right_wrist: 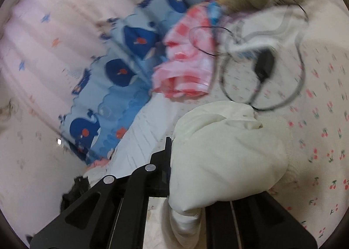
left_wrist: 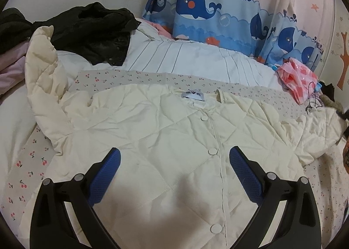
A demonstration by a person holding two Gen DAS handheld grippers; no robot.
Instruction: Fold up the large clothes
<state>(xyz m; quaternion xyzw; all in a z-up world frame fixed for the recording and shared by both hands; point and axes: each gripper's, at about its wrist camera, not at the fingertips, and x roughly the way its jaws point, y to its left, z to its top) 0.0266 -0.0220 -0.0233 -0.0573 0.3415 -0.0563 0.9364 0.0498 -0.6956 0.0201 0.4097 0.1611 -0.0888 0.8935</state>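
Note:
A cream quilted jacket (left_wrist: 170,131) lies spread front-up on the bed, its snap buttons running down the middle and its collar label toward the far side. My left gripper (left_wrist: 174,159) hovers open just above the jacket's chest, blue pads wide apart with nothing between them. In the right wrist view, my right gripper (right_wrist: 174,150) is shut on the jacket's sleeve (right_wrist: 226,153); the cream fabric bunches over and hides the right finger. That view is tilted and blurred.
A black garment (left_wrist: 93,30) and a striped white duvet (left_wrist: 185,61) lie at the back. A pink checked plastic bag (right_wrist: 187,63) and a black cable with a plug (right_wrist: 264,65) rest on the cherry-print sheet (right_wrist: 322,131). A whale-print curtain (left_wrist: 196,9) hangs behind.

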